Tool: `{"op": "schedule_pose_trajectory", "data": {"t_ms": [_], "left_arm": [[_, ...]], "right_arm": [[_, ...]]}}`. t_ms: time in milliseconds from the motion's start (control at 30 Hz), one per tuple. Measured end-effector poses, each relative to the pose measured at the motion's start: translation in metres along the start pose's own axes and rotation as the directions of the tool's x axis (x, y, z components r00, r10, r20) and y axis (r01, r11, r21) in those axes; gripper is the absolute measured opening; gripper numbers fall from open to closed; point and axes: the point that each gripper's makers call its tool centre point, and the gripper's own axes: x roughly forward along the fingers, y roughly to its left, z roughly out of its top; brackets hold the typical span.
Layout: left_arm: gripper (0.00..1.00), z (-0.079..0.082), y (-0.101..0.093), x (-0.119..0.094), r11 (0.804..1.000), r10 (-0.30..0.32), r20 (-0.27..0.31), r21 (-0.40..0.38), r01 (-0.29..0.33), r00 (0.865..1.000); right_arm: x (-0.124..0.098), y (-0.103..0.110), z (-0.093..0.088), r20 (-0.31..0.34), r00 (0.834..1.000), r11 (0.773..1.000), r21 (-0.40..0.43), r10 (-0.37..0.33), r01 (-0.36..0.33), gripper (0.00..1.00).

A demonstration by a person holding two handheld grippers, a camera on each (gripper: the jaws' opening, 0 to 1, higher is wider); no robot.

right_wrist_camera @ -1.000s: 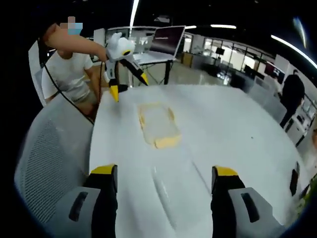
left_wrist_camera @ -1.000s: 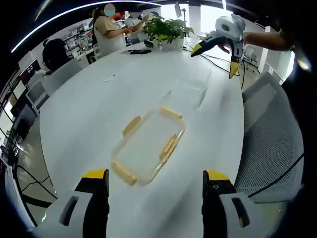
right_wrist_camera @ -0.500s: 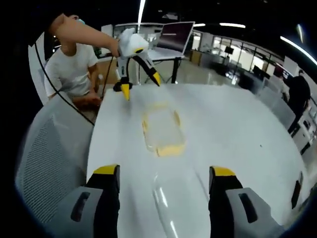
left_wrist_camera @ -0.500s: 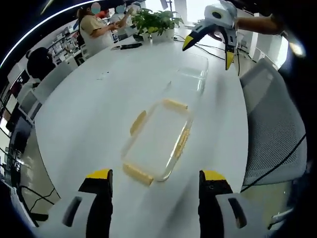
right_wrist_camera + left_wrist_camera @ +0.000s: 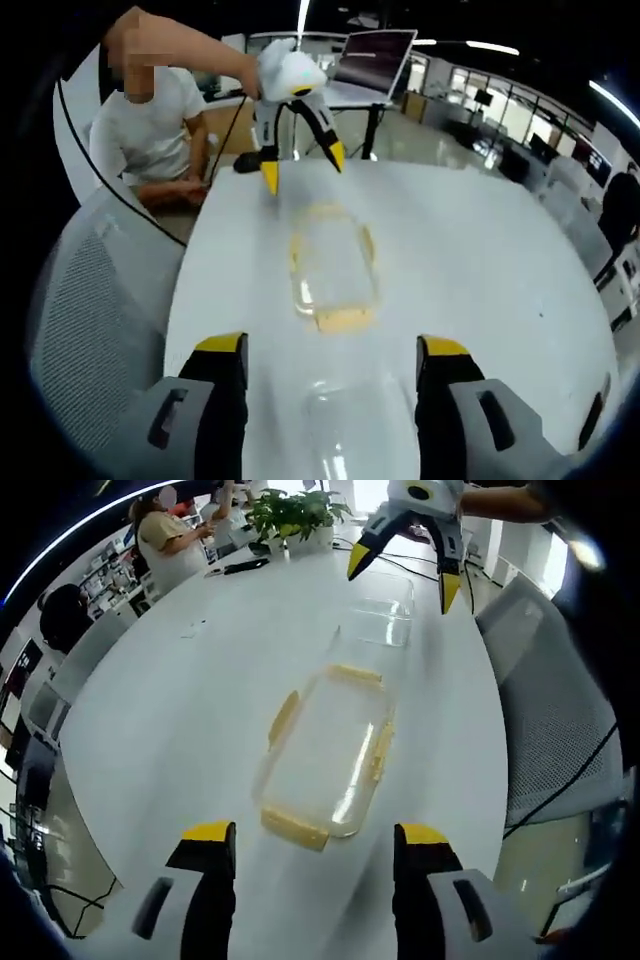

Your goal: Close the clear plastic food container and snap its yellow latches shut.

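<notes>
On the white table [image 5: 180, 710], the lid [image 5: 325, 750] lies apart from the clear base [image 5: 385, 620]; left gripper [image 5: 315, 840] and right gripper [image 5: 330, 355] hover wide open, empty, poised to fetch them.

Both tools look alike: the left gripper [image 5: 312, 865] and the right gripper [image 5: 330, 385] have grey jaws capped yellow. Seen above the white table [image 5: 200, 700], the right gripper's body is white with black, yellow-tipped jaws.
</notes>
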Motion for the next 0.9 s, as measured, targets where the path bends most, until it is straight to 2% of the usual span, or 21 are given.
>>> {"op": "schedule_pose_trajectory", "data": {"t_ms": [333,600,900], "left_arm": [[0.51,-0.008,0.009,0.008,0.998,-0.029,-0.01,0.053,0.029,1.0],[0.48,-0.01,0.008,0.02,0.992,-0.056,-0.032,0.11,0.059,0.998],[0.45,-0.012,0.005,0.032,0.982,-0.091,-0.053,0.16,0.098,0.994]], "right_arm": [[0.026,-0.005,-0.005,-0.057,0.997,0.998,-0.032,0.048,-0.049,0.6],[0.04,-0.01,-0.011,-0.083,0.995,0.996,-0.062,0.054,-0.06,0.57],[0.056,-0.014,-0.013,-0.094,0.994,0.997,-0.049,0.059,-0.064,0.52]]}}
